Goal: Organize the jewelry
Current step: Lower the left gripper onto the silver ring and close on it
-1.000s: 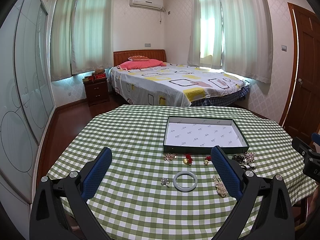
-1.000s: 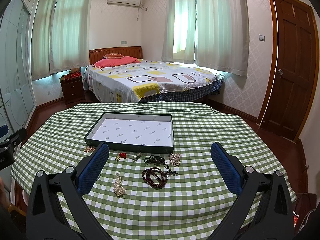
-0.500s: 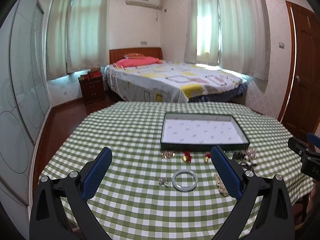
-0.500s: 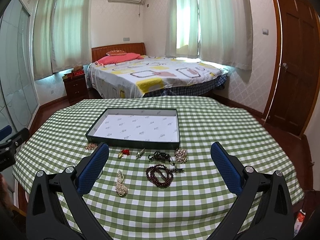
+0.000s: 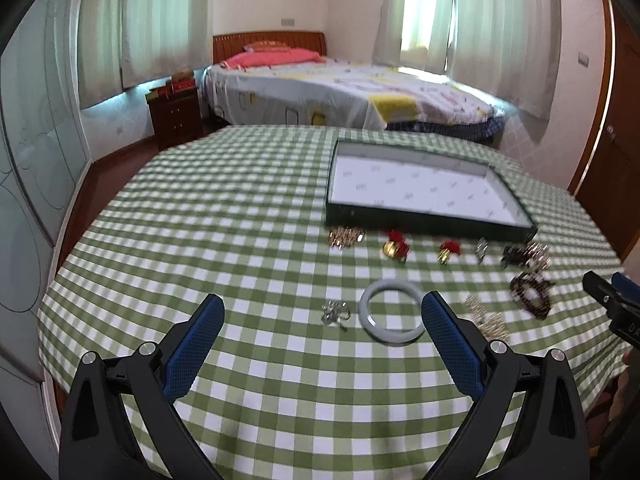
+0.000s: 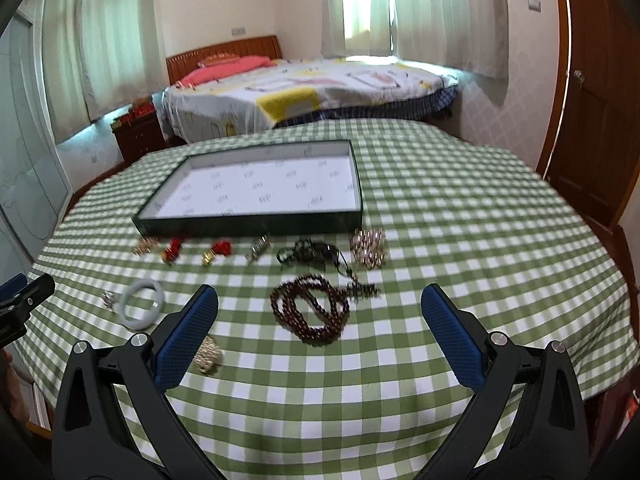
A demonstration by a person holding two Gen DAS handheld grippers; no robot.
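My left gripper (image 5: 322,322) hangs over the near part of the counter (image 5: 224,240), jaws spread wide with nothing between them. Just past its right finger lies the pale jade bangle (image 5: 391,311), flat on the green checked cloth, with a small silver piece (image 5: 335,312) just to its left. My right gripper (image 6: 320,312) is also wide apart and empty; between and just beyond its fingers I see the dark red bead strand (image 6: 310,310) coiled on the cloth, and a pale gold beaded piece (image 6: 207,354) sits by its left finger. Further out runs a row of small items: a gold cluster (image 6: 144,245), two red-tasselled charms (image 6: 172,249), a black cord bracelet (image 6: 310,251) and a pearl-toned bracelet (image 6: 368,247). Behind that row sits the dark green tray (image 6: 248,222) with a white printed lining, nothing in it. Beyond the counter stands a bed (image 6: 304,92) under curtained windows.
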